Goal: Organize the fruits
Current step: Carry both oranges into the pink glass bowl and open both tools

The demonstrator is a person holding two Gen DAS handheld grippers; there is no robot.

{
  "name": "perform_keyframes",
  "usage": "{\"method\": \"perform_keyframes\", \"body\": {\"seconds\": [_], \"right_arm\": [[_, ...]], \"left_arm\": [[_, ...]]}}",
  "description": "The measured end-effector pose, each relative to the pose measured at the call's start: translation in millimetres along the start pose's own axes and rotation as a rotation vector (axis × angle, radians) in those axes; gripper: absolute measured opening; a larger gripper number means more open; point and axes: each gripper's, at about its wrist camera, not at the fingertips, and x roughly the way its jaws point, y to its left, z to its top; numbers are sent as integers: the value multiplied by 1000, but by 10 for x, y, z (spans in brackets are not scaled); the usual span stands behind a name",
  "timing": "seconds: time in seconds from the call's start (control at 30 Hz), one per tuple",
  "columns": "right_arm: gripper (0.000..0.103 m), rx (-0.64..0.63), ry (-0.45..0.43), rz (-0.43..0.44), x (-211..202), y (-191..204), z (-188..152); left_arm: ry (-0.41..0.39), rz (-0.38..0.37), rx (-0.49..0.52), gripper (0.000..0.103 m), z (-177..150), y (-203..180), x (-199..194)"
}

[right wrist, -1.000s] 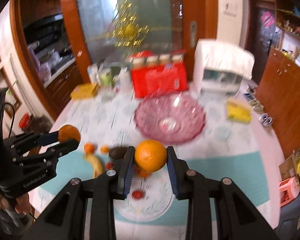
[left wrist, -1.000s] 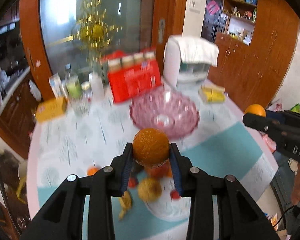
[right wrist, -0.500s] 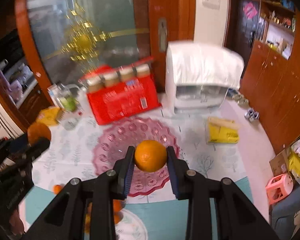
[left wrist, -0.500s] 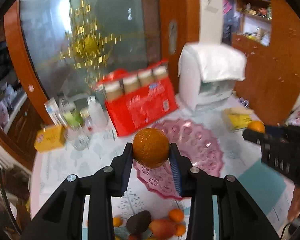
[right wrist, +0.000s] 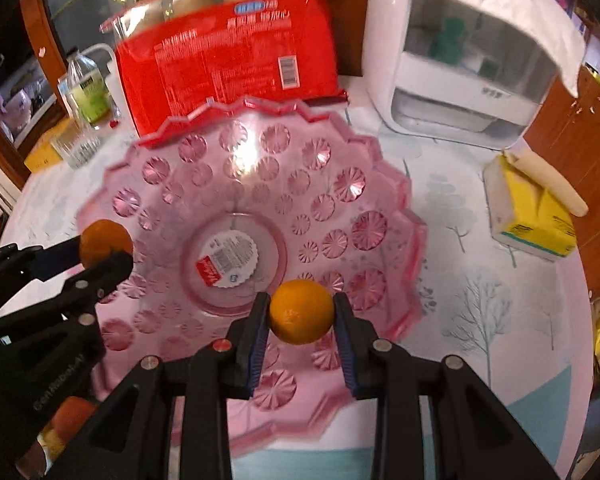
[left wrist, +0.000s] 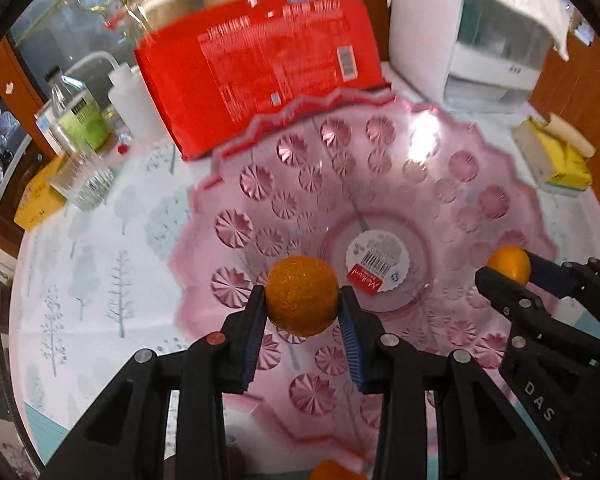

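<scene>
A pink glass bowl point(left wrist: 480, 184) with a barcode sticker in its middle sits on the table; it also shows in the right wrist view point(right wrist: 380, 192). My left gripper point(left wrist: 302, 307) is shut on a dark orange point(left wrist: 302, 295), held over the bowl's left inner side. My right gripper point(right wrist: 301, 316) is shut on a brighter orange point(right wrist: 301, 311), held over the bowl's right inner side. Each gripper shows in the other's view, the right gripper point(left wrist: 504, 270) at the right, the left gripper point(right wrist: 106, 250) at the left, each with its orange.
A red pack of jars point(left wrist: 256, 48) stands just behind the bowl. A white appliance point(right wrist: 468, 52) is at the back right, a yellow box point(right wrist: 532, 216) right of the bowl. A bottle and a glass point(left wrist: 82, 176) stand at the left. More fruit point(right wrist: 70, 412) lies near the front edge.
Both grippers, each still holding its orange, have moved forward and down from above the fruit plate to low over the pink bowl.
</scene>
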Motion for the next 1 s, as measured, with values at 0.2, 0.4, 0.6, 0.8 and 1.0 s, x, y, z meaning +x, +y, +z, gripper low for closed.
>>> {"method": "perform_keyframes", "body": {"seconds": [0.2, 0.4, 0.6, 0.8, 1.0], "right_arm": [[32, -51, -15, -11, 211, 21, -2], [32, -121, -49, -58, 286, 168, -44], [43, -148, -63, -68, 271, 236, -76], [45, -126, -57, -50, 218, 198, -86], [50, -74, -64, -20, 98, 122, -81]], "left_arm": [[32, 1, -15, 34, -6, -38, 233], [34, 18, 13, 36, -11, -71, 284], [16, 30, 28, 49, -47, -79, 219], [-6, 30, 13, 62, -63, -13, 109], [-32, 23, -39, 73, -73, 77, -72]]}}
